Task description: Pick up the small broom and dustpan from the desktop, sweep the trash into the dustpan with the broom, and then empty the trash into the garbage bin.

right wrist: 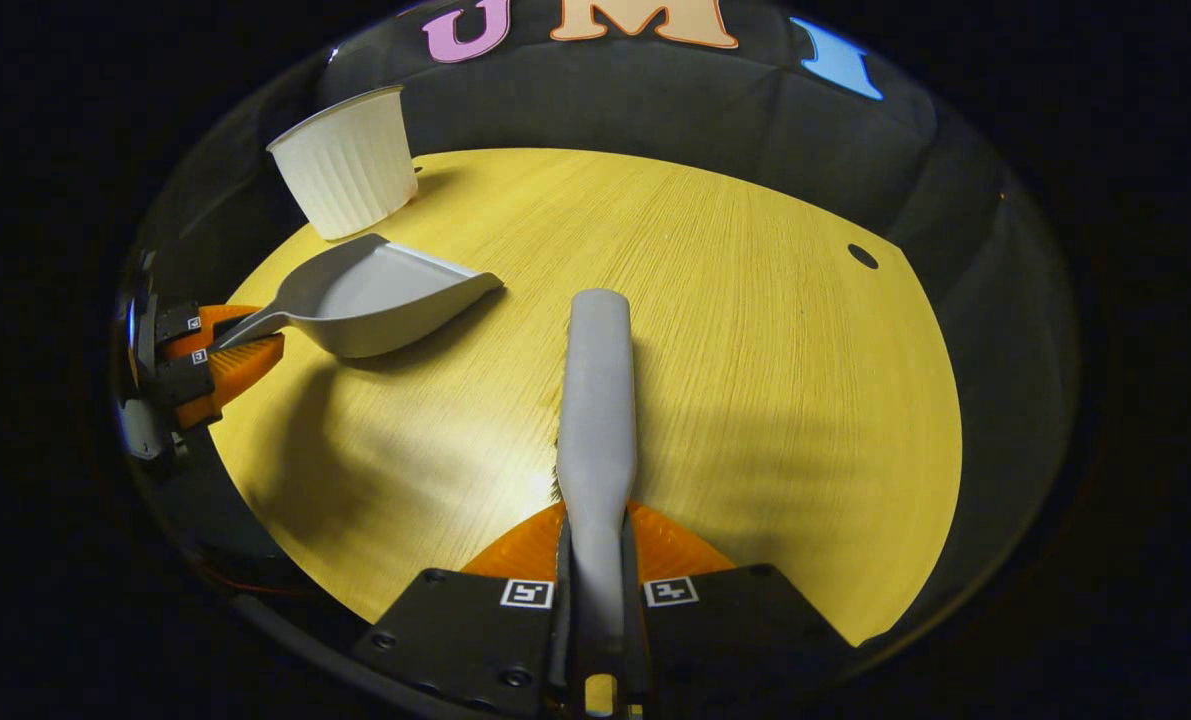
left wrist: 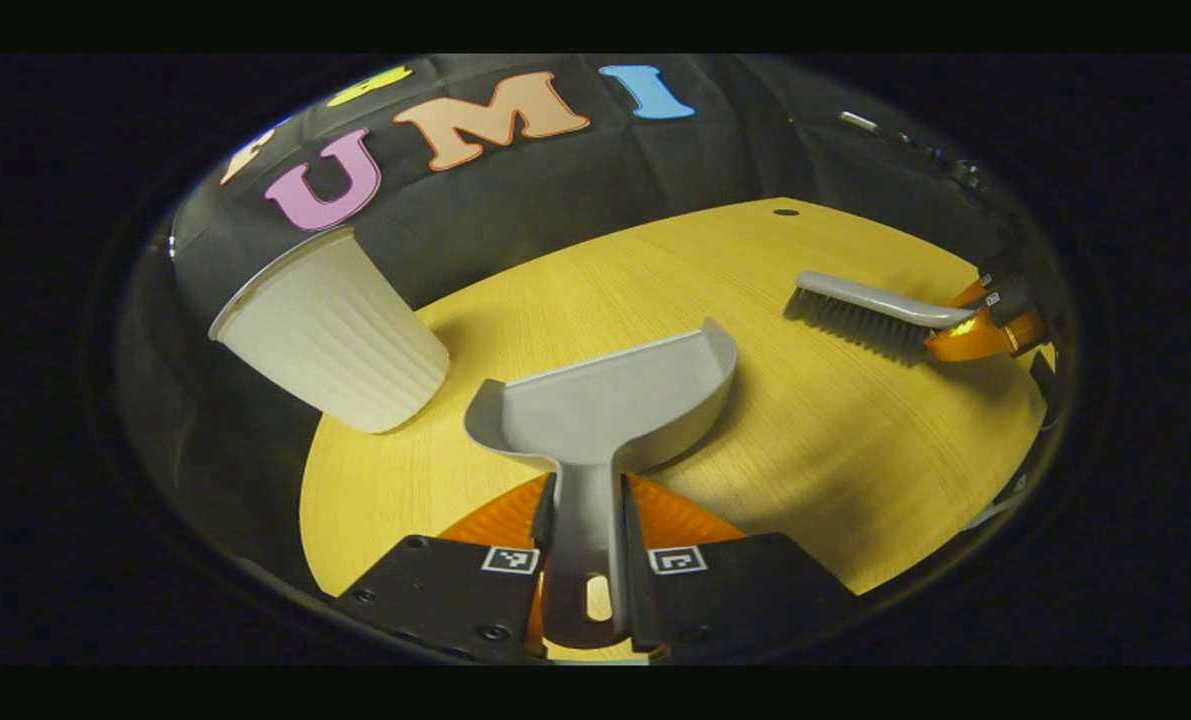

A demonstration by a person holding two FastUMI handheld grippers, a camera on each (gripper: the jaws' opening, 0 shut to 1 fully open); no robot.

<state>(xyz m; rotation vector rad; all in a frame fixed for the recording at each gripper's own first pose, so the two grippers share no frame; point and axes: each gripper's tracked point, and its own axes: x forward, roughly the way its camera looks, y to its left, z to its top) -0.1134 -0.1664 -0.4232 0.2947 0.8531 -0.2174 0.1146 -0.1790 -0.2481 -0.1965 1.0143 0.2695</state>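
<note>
My left gripper (left wrist: 585, 512) is shut on the handle of the grey dustpan (left wrist: 605, 395), whose open mouth points away from me over the yellow wooden table (left wrist: 815, 450). The pan looks empty inside. In the right gripper view the dustpan (right wrist: 375, 295) sits at the left, with the left gripper (right wrist: 240, 350) behind it. My right gripper (right wrist: 595, 545) is shut on the grey broom (right wrist: 597, 390), which stretches straight ahead, low over the table (right wrist: 775, 380). From the left gripper view the broom (left wrist: 870, 315) has its dark bristles pointing down, held by the right gripper (left wrist: 985, 328).
A white ribbed bin (left wrist: 330, 330) stands at the table's far left corner, just beyond the dustpan; in the right gripper view the bin (right wrist: 350, 175) is at the upper left. A small round hole (right wrist: 862, 256) is in the tabletop at the far right. Black cloth walls the back.
</note>
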